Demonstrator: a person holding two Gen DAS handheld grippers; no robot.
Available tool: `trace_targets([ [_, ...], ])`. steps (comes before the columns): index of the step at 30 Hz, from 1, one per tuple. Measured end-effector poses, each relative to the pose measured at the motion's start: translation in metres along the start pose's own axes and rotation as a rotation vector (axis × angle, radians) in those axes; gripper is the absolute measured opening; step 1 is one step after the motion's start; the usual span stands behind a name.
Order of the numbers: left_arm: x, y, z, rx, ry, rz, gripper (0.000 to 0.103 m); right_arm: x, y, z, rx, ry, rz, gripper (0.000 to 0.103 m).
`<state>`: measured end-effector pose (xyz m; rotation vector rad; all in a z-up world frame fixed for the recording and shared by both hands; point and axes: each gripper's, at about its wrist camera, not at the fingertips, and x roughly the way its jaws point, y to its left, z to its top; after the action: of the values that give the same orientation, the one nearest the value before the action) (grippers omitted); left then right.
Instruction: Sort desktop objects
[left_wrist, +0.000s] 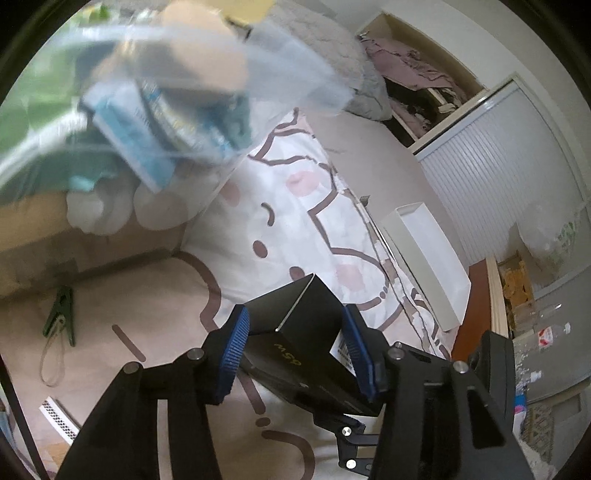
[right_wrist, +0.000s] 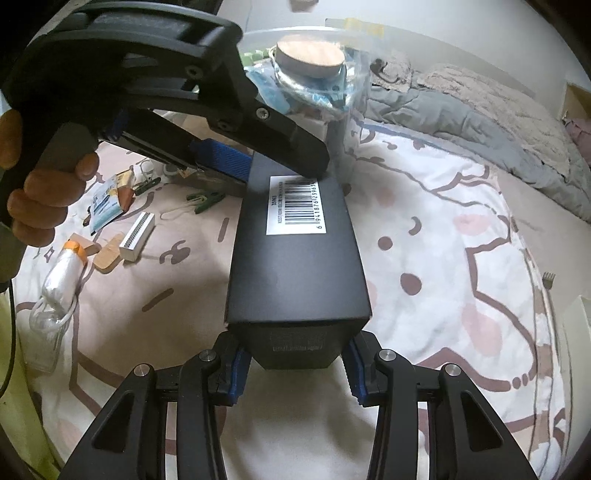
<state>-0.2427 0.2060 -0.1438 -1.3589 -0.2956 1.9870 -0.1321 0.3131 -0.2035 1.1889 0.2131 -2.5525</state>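
A long black box (right_wrist: 295, 266) with a white barcode label (right_wrist: 297, 205) hangs over a cartoon-print bedsheet (right_wrist: 443, 258), held at both ends. My right gripper (right_wrist: 295, 350) is shut on its near end, blue pads (right_wrist: 238, 373) against both sides. My left gripper (left_wrist: 295, 317) is shut on the far end of the black box (left_wrist: 306, 295), pads (left_wrist: 234, 350) pressed to its flanks. In the right wrist view a hand (right_wrist: 44, 199) grips the left tool's handle.
A clear plastic bag (right_wrist: 314, 70) with a wooden disc and blue packets stands behind the box, blurred in the left wrist view (left_wrist: 166, 92). A white tray (left_wrist: 424, 258) lies at the bed's edge. Green clothespins (right_wrist: 207, 199), a small white box (right_wrist: 136, 236) and a bottle (right_wrist: 59, 280) lie left.
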Motion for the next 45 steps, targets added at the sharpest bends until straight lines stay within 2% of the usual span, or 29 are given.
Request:
trace_targets([
  [10, -0.028, -0.037, -0.002, 0.137, -0.099, 0.037, 0.051, -0.027, 0.002, 0.016, -0.001, -0.05, -0.043, 0.044],
  [13, -0.038, -0.05, -0.006, 0.17, -0.098, -0.01, 0.044, -0.042, -0.002, 0.023, 0.03, -0.094, -0.051, 0.044],
  [18, -0.064, -0.071, -0.013, 0.232, -0.158, 0.003, 0.044, -0.065, 0.004, 0.035, 0.032, -0.15, -0.063, 0.044],
  [26, -0.112, -0.063, -0.014, 0.2, -0.287, -0.006, 0.045, -0.098, 0.03, 0.048, -0.026, -0.223, -0.079, 0.044],
  [30, -0.134, -0.046, -0.011, 0.151, -0.348, 0.024, 0.047, -0.114, 0.041, 0.051, -0.053, -0.263, -0.07, 0.044],
  [34, -0.141, -0.032, -0.01, 0.104, -0.348, 0.013, 0.047, -0.126, 0.054, 0.054, -0.08, -0.296, -0.062, 0.044],
  [40, -0.138, -0.016, -0.011, 0.044, -0.301, -0.008, 0.047, -0.131, 0.069, 0.058, -0.11, -0.317, -0.056, 0.044],
  [45, -0.132, 0.011, -0.011, -0.065, -0.271, 0.008, 0.047, -0.136, 0.069, 0.062, -0.086, -0.328, -0.043, 0.044],
])
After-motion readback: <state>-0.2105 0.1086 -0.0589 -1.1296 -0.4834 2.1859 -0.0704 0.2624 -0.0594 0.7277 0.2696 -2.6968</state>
